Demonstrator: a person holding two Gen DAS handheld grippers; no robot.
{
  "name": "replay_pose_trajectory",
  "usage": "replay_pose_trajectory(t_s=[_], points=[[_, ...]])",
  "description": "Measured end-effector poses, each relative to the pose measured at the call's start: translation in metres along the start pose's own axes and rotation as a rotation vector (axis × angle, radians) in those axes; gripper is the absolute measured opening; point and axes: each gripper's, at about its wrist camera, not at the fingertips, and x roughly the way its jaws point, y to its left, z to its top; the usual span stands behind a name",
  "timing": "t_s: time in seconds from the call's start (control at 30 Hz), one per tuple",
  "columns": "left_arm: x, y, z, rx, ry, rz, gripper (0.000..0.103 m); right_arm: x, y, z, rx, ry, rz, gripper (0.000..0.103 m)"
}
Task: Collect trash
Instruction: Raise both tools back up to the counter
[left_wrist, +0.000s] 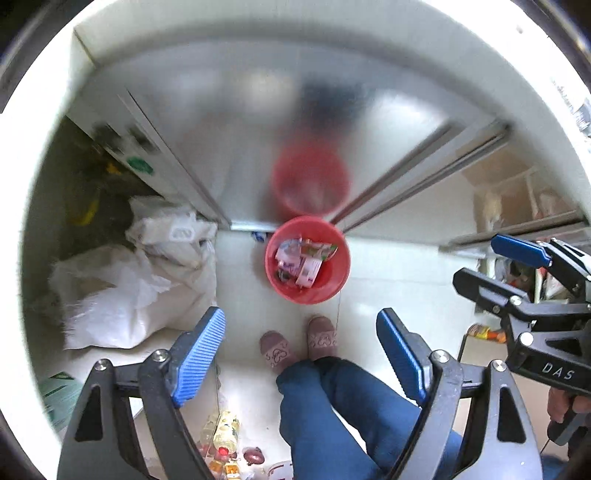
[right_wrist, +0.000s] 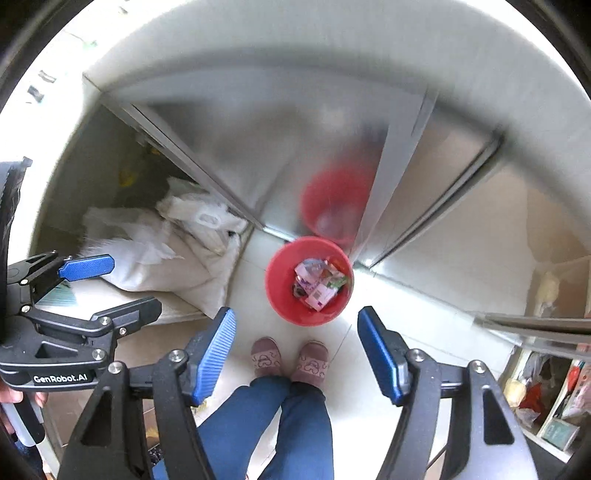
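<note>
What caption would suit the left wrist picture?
Looking down past the open left gripper at a red bin of wrappers, slippered feet below.

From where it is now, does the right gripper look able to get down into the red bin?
Probably yes: the right gripper is open and empty, the red bin is uncovered on the floor below, and nothing lies between them.

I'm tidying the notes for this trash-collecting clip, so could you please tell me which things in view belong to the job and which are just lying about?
Part of the job:
- red bin
- wrappers inside it
- left claw, open, empty
- right claw, open, empty

Just lying about:
- white sacks by the wall
- bottles on the floor
- shelf clutter
</note>
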Motion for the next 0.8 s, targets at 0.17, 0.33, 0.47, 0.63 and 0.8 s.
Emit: replay_pose_trajectory(t_s=[0.17,0.33,0.47,0.63,0.8], points=[[-0.065,0.005,0.007,-0.033,-0.091,0.028,0.083,-0.059,0.011,0.015,-0.036,-0.105,-0.001,0.08],[-0.107,0.022,0.026,-0.073,-0.168,0.076,0.083,-0.09,0.021,0.041,-0.061,-0.182,0.026,0.086],[-0.134,0.037,0.049,-0.085,-0.228,0.105,0.083,-0.109,0.035,0.066,-0.098,-0.243,0.033,0.091],[-0.163,0.059,0.082,-0.082,-0.291,0.101,0.088,-0.124,0.042,0.104,-0.121,-0.298,0.029,0.095],[-0.182,0.091,0.123,-0.068,-0.316,0.091,0.091,-0.134,0.047,0.147,-0.092,-0.32,0.031,0.097]])
